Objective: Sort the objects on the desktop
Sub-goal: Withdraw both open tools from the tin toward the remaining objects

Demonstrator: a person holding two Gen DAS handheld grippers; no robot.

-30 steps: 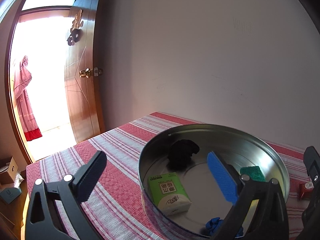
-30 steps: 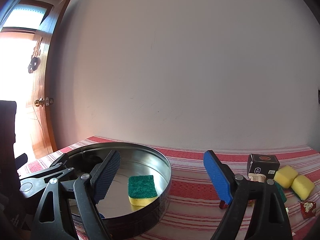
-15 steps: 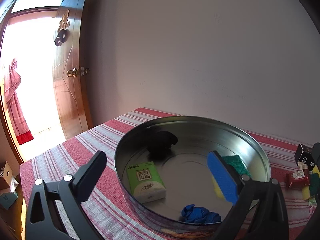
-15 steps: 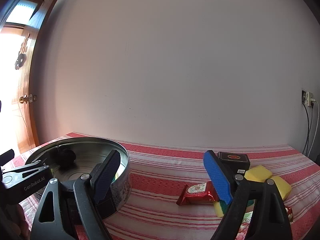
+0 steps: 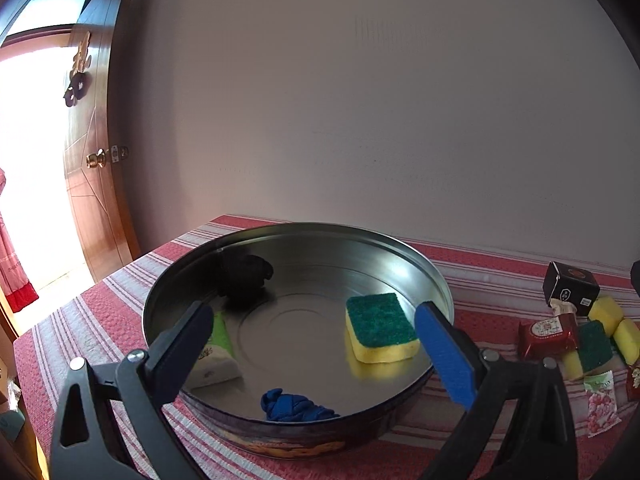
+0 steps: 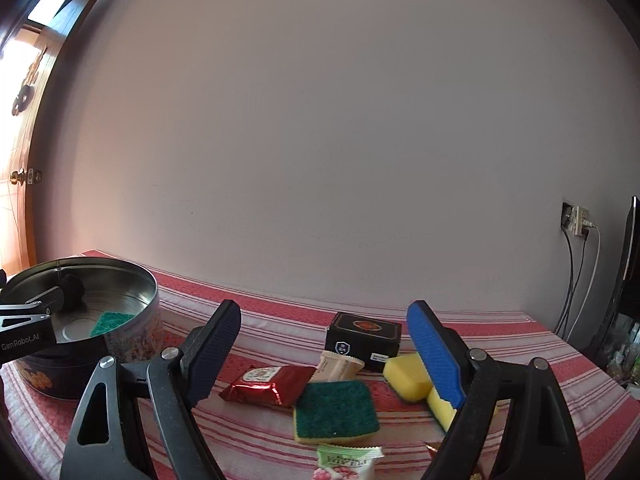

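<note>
A big round metal tin [image 5: 434, 280] sits on the worktop [image 5: 100, 320], which has a red and white striped cloth on it. Inside the tin lie a sponge with a green top and yellow bottom [image 5: 380, 328], a blue bundle of cloth [image 5: 296, 406], a black lump (too dark to tell what it is) [image 5: 246, 276] and a small green and white pack [image 5: 216, 352]. The left tool [image 5: 312, 352] hangs over the near side of the tin with its two fingers far apart, and nothing is between them. The right tool [image 6: 324, 352] is over the other part of the worktop, well apart from the tin, and its fingers are wide apart too, with nothing in them. In front of the right tool lies a little pile of things: a red snack pack [image 6: 268, 385], a second green-topped sponge [image 6: 336, 412], a black box [image 6: 362, 336], a tan packet [image 6: 340, 366] just in front of the box, and two yellow sponges [image 6: 408, 376] beside the blue finger pad [image 6: 434, 356]. A white packet with red fruit on it [image 6: 348, 462] lies at the near edge. A wooden door [image 5: 96, 168] stands open at the left.
</note>
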